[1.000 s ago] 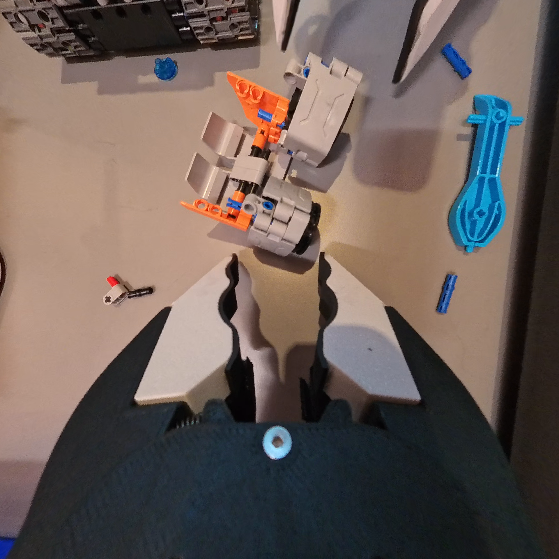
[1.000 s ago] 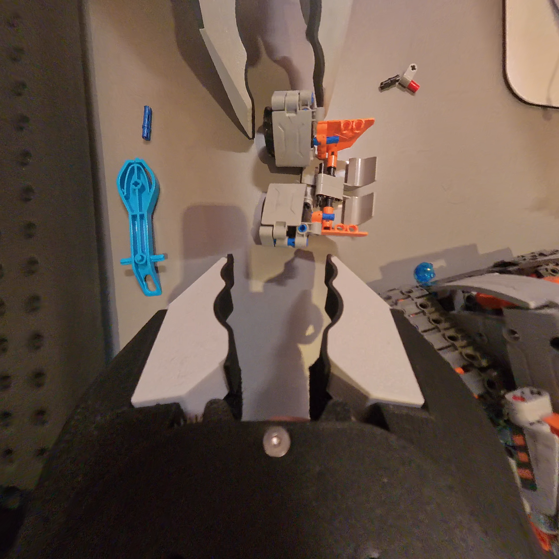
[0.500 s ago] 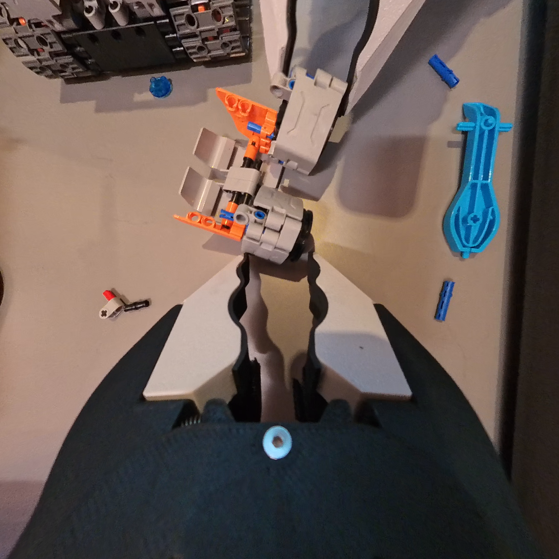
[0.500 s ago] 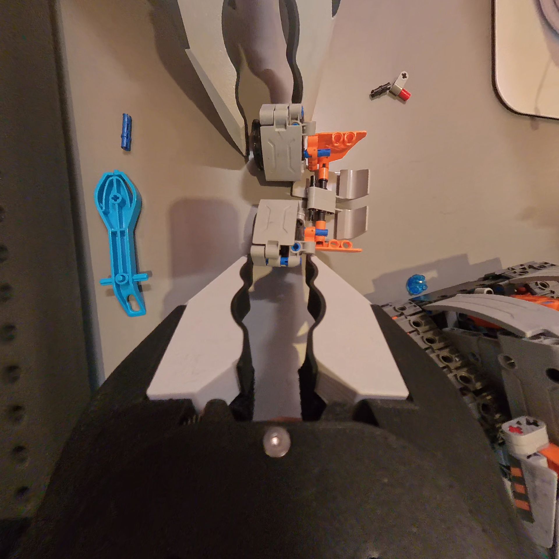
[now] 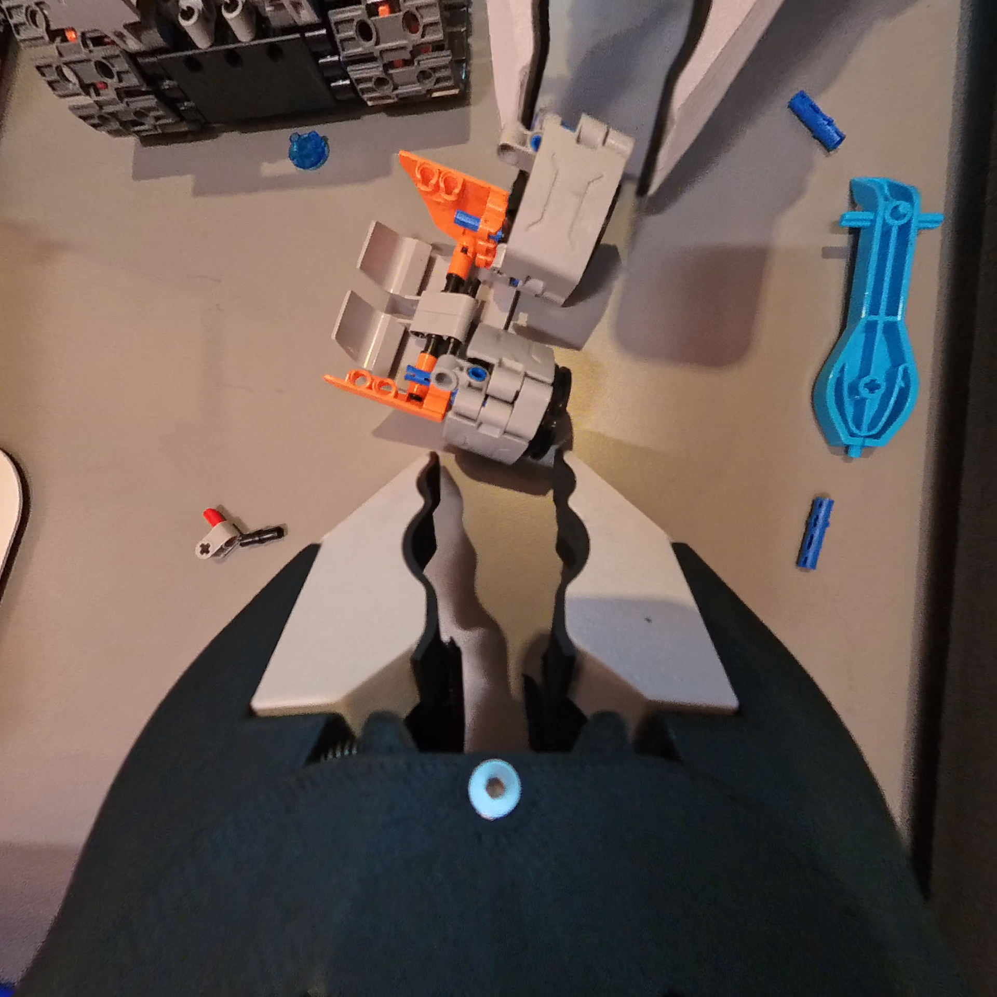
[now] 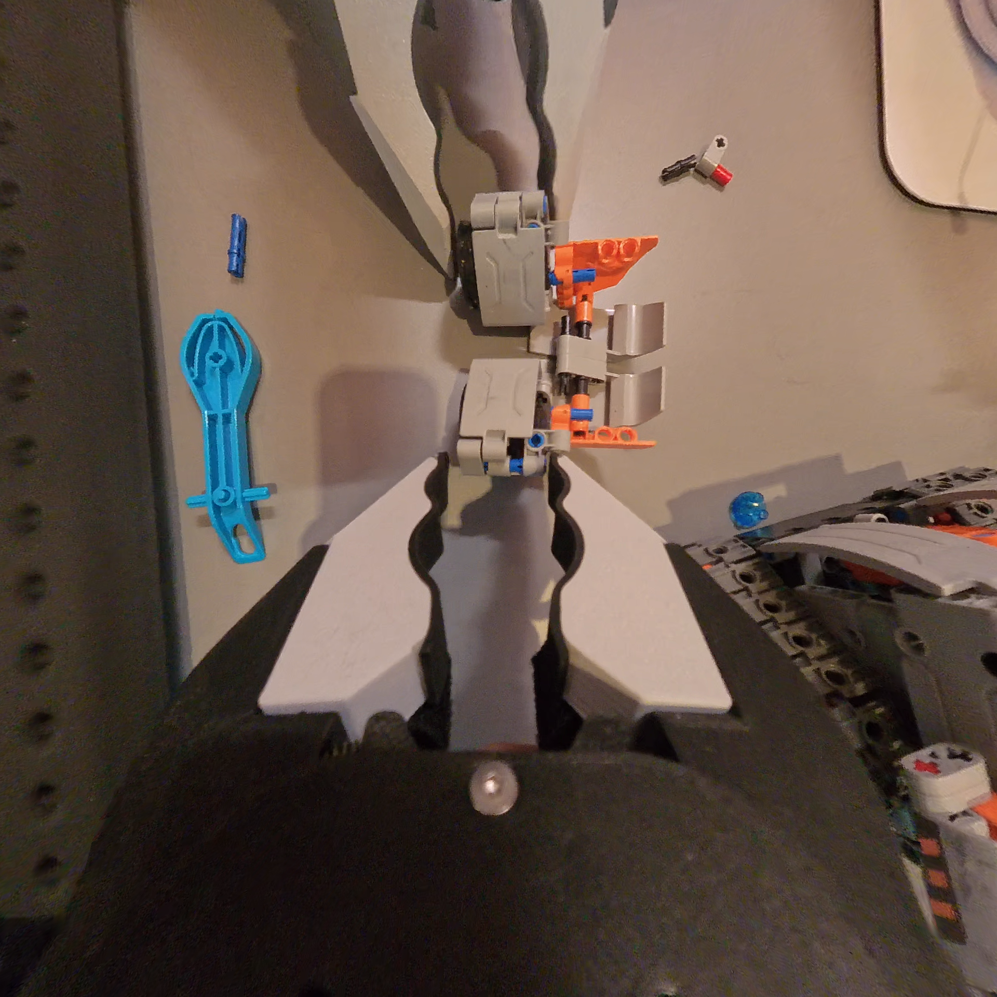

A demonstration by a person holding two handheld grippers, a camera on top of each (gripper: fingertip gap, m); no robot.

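Observation:
A grey and orange brick assembly (image 5: 458,318) with two grey pods lies on the beige tabletop (image 5: 135,350). My left gripper (image 5: 496,461) is closed on the near grey pod, one fingertip on each side. My right gripper, whose fingers (image 5: 712,59) reach in from the top, clamps the far pod. In the right wrist view the same assembly (image 6: 572,356) sits ahead. My right gripper (image 6: 496,466) pinches the end of its near pod. The left gripper's fingers (image 6: 388,145) hold the far pod from above.
A light-blue separator tool (image 5: 868,345) and two blue pins (image 5: 814,531) lie to the right, near a dark perforated board (image 6: 54,431). A large dark grey brick model (image 5: 243,59) stands at the top left. A blue round stud (image 5: 307,151) and a grey connector (image 5: 226,539) lie loose. My right fingertips sit around 9 centimeters from my left ones. From my left tips it is roughly 9 centimeters to the grey connector (image 5: 226,539); from my right, 15 centimeters. Seen from the right wrist view (image 6: 705,155) as well.
Both grippers moved in toward the assembly and their jaws narrowed. Each now has its fingertips on a grey pod; a second ago both stood wide open and short of it.

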